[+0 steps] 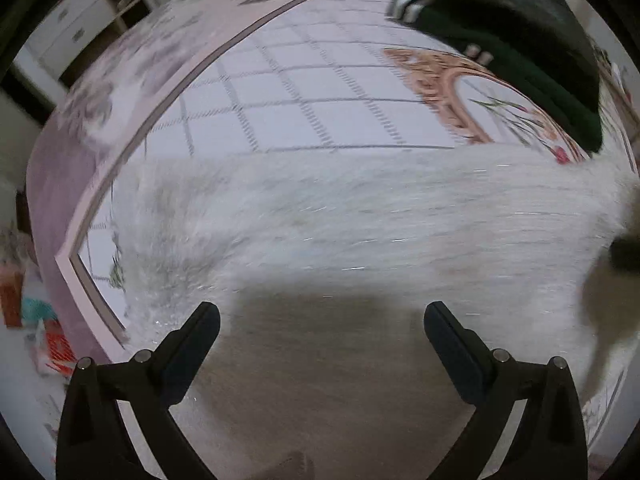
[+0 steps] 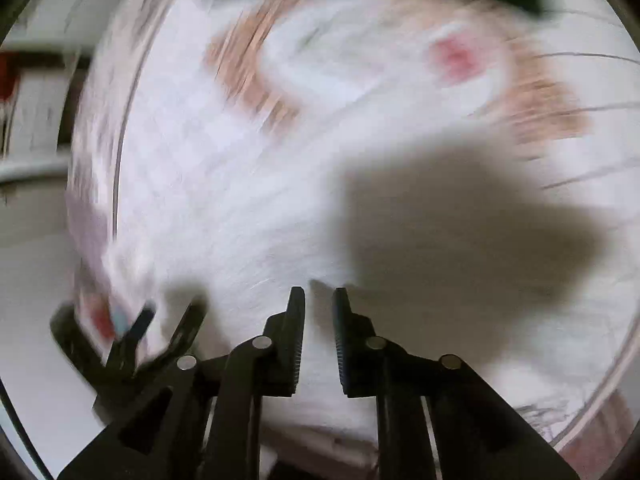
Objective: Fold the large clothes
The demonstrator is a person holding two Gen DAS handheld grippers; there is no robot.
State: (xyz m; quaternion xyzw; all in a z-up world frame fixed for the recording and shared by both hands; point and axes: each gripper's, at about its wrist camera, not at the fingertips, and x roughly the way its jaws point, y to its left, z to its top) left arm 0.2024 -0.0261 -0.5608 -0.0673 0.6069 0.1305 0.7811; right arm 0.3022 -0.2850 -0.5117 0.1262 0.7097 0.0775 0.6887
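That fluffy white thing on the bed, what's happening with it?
A person with a gripper in each hand is folding clothes. The fluffy white garment lies spread on the patterned bedspread. The left gripper hangs open above it; the right gripper is nearly closed with nothing visibly gripped. A dark green garment waits at the far side.

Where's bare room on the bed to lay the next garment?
Free: the grid-patterned bedspread between the pink border strip, the white fuzzy garment and the ornate medallion print. Crowded: the dark green garment fills the far right corner.
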